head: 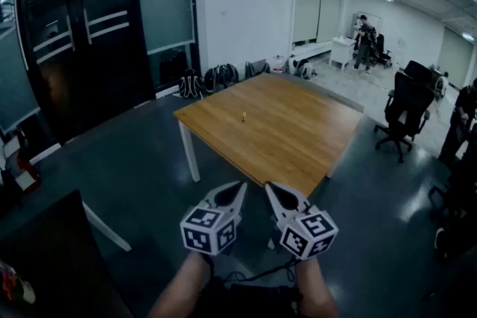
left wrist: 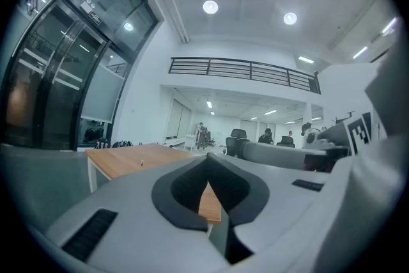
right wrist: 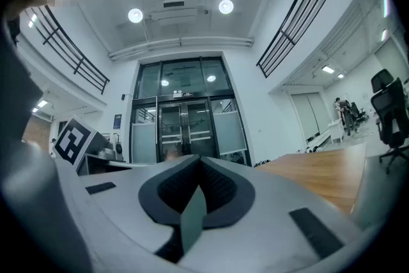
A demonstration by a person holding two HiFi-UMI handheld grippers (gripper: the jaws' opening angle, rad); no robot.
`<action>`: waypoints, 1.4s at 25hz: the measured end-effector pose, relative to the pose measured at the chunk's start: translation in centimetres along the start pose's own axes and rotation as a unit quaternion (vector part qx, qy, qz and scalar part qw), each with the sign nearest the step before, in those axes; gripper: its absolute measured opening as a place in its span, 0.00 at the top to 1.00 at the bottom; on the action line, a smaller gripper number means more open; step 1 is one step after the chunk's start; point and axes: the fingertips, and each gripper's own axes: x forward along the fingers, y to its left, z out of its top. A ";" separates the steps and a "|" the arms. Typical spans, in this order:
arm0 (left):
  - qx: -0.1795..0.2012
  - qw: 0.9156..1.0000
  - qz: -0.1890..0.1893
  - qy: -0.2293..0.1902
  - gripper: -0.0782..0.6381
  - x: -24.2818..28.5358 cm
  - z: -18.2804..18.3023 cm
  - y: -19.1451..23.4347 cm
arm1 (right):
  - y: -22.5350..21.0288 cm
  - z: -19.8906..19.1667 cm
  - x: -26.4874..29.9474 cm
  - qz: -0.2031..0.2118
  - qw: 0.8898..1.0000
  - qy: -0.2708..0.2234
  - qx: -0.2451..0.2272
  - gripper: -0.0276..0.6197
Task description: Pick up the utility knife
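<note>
The right gripper (right wrist: 200,162) points level, jaws closed tip to tip with nothing between them. Directly beyond the jaws stands a dark-framed glass double door (right wrist: 182,128). The wooden counter (right wrist: 323,172) extends to the right of the jaws. Two round ceiling lights (right wrist: 135,15) are lit overhead. A black balcony railing (right wrist: 307,6) runs along the upper right. A black office chair (right wrist: 391,109) stands at the far right.

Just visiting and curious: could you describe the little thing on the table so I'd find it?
Find the white-legged wooden table on the grey floor. Left of its middle stands a tiny yellowish object, too small to identify. It is the only thing on the tabletop.
</note>
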 end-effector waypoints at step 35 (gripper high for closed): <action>-0.014 0.998 0.061 0.014 0.88 0.4 -0.1 9.1 | -1.2 -2.0 7.0 0.027 0.999 0.031 0.014 0.94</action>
